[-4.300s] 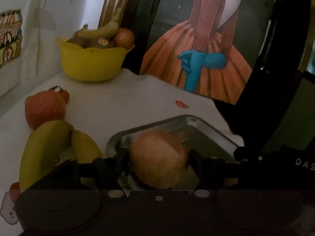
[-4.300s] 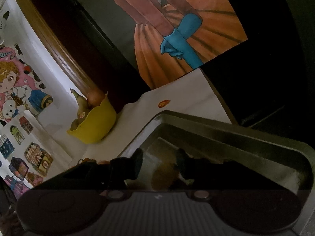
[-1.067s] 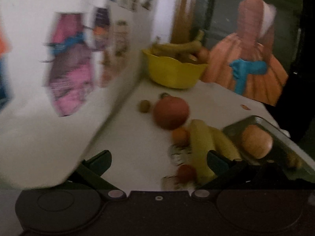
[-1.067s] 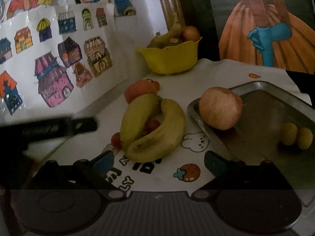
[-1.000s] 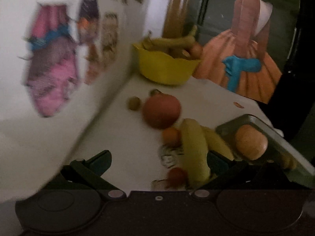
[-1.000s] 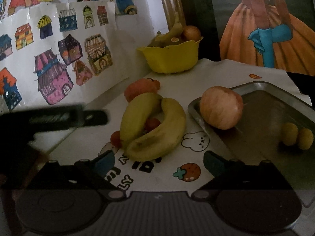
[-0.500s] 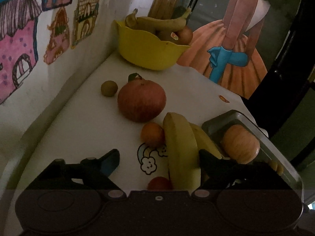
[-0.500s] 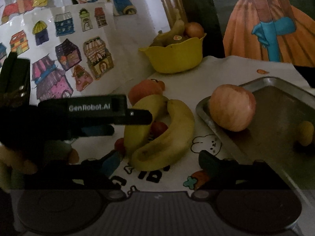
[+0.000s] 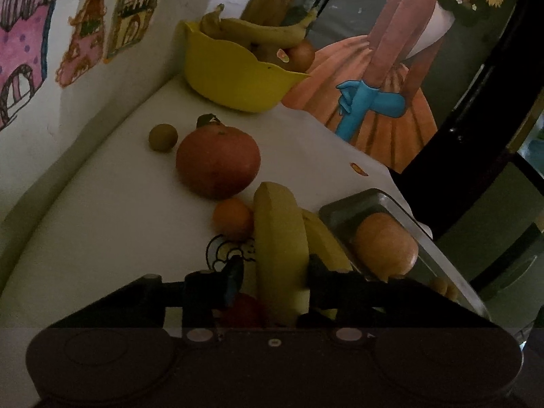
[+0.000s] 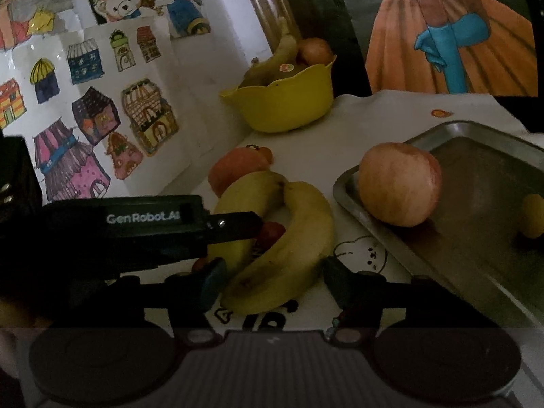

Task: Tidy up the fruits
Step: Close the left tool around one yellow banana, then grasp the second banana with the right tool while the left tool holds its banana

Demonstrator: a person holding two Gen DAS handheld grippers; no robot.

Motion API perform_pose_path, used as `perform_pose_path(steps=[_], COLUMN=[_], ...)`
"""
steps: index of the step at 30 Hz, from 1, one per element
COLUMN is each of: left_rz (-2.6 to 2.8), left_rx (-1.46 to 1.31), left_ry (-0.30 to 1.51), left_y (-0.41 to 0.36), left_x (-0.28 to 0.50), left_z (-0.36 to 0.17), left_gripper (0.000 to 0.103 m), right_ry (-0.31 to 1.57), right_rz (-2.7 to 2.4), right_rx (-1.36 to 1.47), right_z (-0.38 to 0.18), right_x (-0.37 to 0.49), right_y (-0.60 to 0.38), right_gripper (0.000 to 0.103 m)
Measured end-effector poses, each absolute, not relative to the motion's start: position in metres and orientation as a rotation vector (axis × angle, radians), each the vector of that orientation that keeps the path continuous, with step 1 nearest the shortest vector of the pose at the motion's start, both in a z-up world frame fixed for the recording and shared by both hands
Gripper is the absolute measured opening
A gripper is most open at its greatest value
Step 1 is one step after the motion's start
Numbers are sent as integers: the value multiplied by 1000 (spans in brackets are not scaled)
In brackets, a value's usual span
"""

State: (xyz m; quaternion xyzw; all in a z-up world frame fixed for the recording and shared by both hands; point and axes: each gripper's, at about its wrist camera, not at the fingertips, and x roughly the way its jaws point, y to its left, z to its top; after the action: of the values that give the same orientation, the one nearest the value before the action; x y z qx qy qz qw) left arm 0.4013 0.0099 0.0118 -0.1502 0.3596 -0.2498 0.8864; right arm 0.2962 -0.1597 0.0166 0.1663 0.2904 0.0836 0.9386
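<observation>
Two bananas lie side by side on the white cloth point(image 10: 374, 115), joined at the far end, just left of the metal tray point(image 10: 482, 136).

The left gripper point(image 9: 273, 278) has its jaws round the left banana point(image 9: 278, 238). They've just been closing, w/ the banana between them. The right pad looks like it touches the peel; the left pad has a thin gap, so prob. not a firm squeeze yet. From the right wrist cam, this tool comes in from 9 o'clock across that banana.

The right gripper point(image 10: 272, 284) sits w/ its jaws on both sides of the right banana point(image 10: 289, 248), near its close end. Its jaws have also just been closing, but both pads are a bit off the peel. So it holds nothing yet.

Why two tools? Prob. bc the bananas are stuck together in a bunch, so each hand takes one and they lift as one.

The apple point(image 10: 399, 183) is in the tray at its near-left corner, w/ a small yellow fruit point(image 10: 533, 216) at 3 o'clock from it. That looks like the "done" spot.

Not sorted yet: the big red fruit point(image 9: 217, 161) at 12 o'clock from the bananas, a small orange point(image 9: 233, 217) touching the left banana, a small green ball point(image 9: 163, 137) at 10 o'clock, and a little red fruit point(image 10: 270, 233) between the bananas. The yellow bowl point(image 9: 234, 81) far back holds more fruit.
</observation>
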Motion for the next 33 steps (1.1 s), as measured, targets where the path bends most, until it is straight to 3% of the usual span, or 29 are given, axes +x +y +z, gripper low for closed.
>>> perform_pose_path(steps=[2,5,8,9,10,21,33], left_rz=[-523,-509,-517,-527,-537,-502,-499], left_rx=[-323,-334,-337,-335,-332,-360,-310], left_ry=[748,758,757,750,745,766,765], left_y=[10,12,12,11,10,22,31], left_x=[402,405,404,403,402,393,348], left_z=[11,7,8,9,10,16,27], left_gripper=[42,51,44,35,34,34,33], right_ry=[589,581,578,578,580,609,675], right_rz=[170,156,135,138,140,116,129], right_rx=[363,410,404,404,409,446,327], right_z=[16,15,15,15,15,17,27], right_x=[296,298,299,299,299,303,289], right_y=[-162,-168,-168,-167,-167,-171,-164], right_gripper=[67,67,65,60,58,55,44])
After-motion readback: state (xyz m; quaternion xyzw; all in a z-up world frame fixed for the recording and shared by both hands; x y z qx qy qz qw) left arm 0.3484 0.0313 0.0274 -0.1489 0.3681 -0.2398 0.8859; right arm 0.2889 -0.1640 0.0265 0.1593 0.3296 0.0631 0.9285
